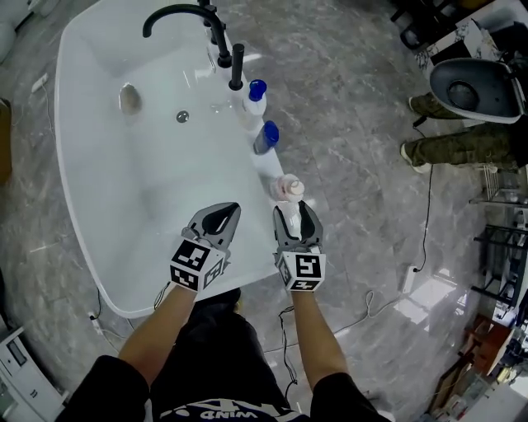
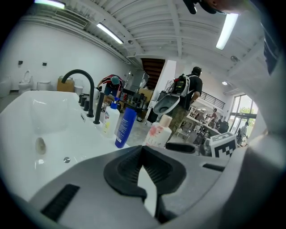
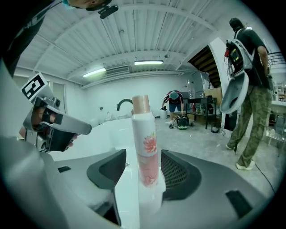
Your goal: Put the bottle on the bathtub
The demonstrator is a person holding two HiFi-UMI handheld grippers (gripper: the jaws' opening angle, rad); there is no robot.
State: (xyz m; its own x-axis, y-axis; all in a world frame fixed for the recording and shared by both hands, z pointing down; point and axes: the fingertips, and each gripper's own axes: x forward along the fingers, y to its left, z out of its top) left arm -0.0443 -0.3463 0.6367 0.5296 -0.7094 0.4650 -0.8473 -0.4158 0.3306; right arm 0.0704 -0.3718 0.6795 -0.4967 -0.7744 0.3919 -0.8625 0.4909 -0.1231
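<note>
Straddling the floral-print bottle (image 3: 145,147) with the right gripper (image 3: 143,157): jaws spread wide, one pad on each side of the body, a clear gap showing on the side toward the basin, nothing clamped. Resting the floral-print bottle upright on the right-hand rim of the white bathtub (image 1: 266,167), long axis vertical, beige cap uppermost, directly ahead of the right gripper and in line with its jaws. Sharing that rim with neighbours farther along: a blue bottle (image 1: 266,137) next, then a white bottle with a blue cap (image 1: 255,99), then the black faucet (image 1: 173,11) fittings beyond. Carrying nothing in the left gripper (image 1: 227,216): jaws closed tip to tip, hovering over the basin just beside the right gripper and farther from the floral-print bottle. Judging the placement as essentially made, the base appearing to bear on the rim. Turning, for the coming move, on one relation: bottle between the right jaws and pointing straight up. Drawing straight back along the jaw line, toward the person, appearing the clean exit. Swinging sideways risking a pad tipping the tall, narrow body over or off the outer edge.
</note>
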